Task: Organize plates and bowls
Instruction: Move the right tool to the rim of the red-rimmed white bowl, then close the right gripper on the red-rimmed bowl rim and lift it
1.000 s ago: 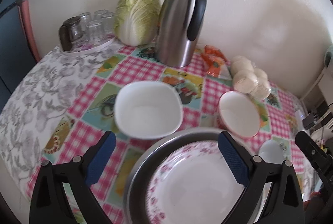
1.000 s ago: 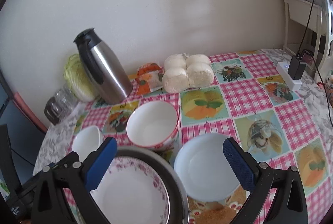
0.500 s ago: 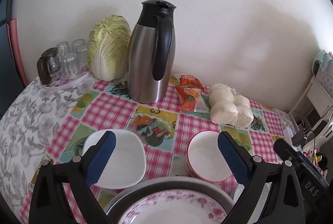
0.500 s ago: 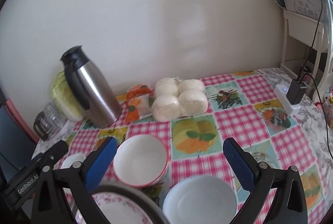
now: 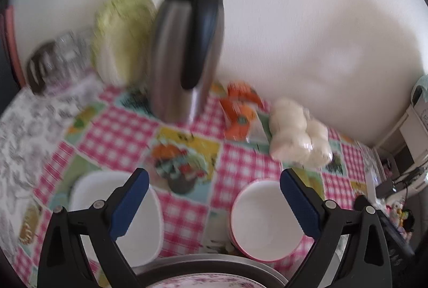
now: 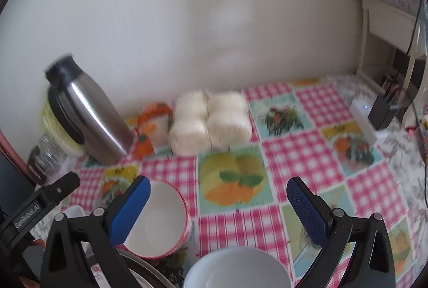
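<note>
In the left wrist view my left gripper (image 5: pixel 214 181) is open and empty above the table. Below it lie a white squarish bowl (image 5: pixel 144 229) on the left, a white bowl with a pink rim (image 5: pixel 264 221) on the right, and a flowered plate (image 5: pixel 203 282) inside a metal basin (image 5: pixel 214 265) at the bottom edge. In the right wrist view my right gripper (image 6: pixel 218 191) is open and empty. The pink-rimmed bowl (image 6: pixel 160 223) sits by its left finger, a plain white bowl (image 6: pixel 235 269) at the bottom centre, the basin (image 6: pixel 139 272) at lower left.
A steel thermos jug (image 5: pixel 187 47), a cabbage (image 5: pixel 123 34) and glasses on a tray (image 5: pixel 56 60) stand at the back by the wall. Orange snack packets (image 5: pixel 240 111) and bagged white buns (image 6: pixel 211 122) lie nearby. A power strip with charger (image 6: pixel 371 119) sits at the right.
Both grippers have kept pulling back and tilting up. The plate, basin and white bowl have slid toward the bottom edges. Both views are blurred by motion. Jaws stay open.
</note>
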`<state>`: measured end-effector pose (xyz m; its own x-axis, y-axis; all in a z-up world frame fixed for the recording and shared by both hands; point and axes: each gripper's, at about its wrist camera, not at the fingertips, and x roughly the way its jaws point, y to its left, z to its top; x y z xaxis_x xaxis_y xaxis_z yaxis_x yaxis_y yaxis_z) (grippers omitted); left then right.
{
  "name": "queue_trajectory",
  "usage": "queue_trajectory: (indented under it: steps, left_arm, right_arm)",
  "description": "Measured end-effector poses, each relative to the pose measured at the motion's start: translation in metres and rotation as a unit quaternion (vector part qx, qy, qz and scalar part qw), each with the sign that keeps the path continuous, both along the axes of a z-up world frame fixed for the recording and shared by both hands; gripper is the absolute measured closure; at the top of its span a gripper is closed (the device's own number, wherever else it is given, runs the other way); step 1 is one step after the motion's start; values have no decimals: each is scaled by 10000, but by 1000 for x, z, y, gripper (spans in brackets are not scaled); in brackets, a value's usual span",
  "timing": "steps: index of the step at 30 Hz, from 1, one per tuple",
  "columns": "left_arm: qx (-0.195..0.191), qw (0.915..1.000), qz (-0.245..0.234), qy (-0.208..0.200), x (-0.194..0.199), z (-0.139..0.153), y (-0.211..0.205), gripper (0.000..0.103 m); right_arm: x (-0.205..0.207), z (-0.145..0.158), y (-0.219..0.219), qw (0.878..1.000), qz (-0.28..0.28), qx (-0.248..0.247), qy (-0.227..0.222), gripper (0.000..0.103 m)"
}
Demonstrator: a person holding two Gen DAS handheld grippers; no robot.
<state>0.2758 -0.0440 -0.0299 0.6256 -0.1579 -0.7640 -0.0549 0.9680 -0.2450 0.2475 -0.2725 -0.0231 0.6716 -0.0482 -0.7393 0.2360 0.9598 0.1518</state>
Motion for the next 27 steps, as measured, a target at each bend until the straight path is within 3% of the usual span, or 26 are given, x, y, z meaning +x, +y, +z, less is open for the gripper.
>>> queue_trajectory:
  steps: [3, 5, 6, 9, 10, 17, 21, 22, 27]
  left_arm:
    - [-26, 9996, -93, 263, 7, -14, -5, 5]
    - [97, 9990, -151, 407, 10, -22, -11, 5]
    - [131, 9986, -228, 466, 12, -26, -15, 7]
    - [195, 9975, -379, 569, 15, -33, -22, 26]
    - [222, 9969, -446, 617, 16, -37, -25, 33]
    - [103, 9921, -772, 983, 20, -56, -35, 54]
    - [229, 9889, -918, 1150, 22, -67, -43, 76]
    - [273, 9882, -945, 1176, 22, -69, -44, 82]
    - [514, 9845, -1075, 1285, 22, -78, -51, 85]
  right_arm:
    - [9, -16, 6, 9994, 104, 3, 325, 1]
    - [14, -24, 10, 9987, 201, 54, 475, 8]
    - [16, -28, 12, 9981, 256, 73, 555, 18]
    - [22, -37, 18, 9966, 346, 94, 745, 32]
    - [24, -40, 20, 9959, 386, 103, 813, 41]
    - [34, -59, 32, 9910, 637, 215, 1154, 70]
    - [36, -66, 36, 9892, 736, 285, 1237, 88]
    - [36, -68, 37, 9885, 768, 327, 1258, 90]
    - [39, -76, 42, 9860, 878, 363, 1374, 92]
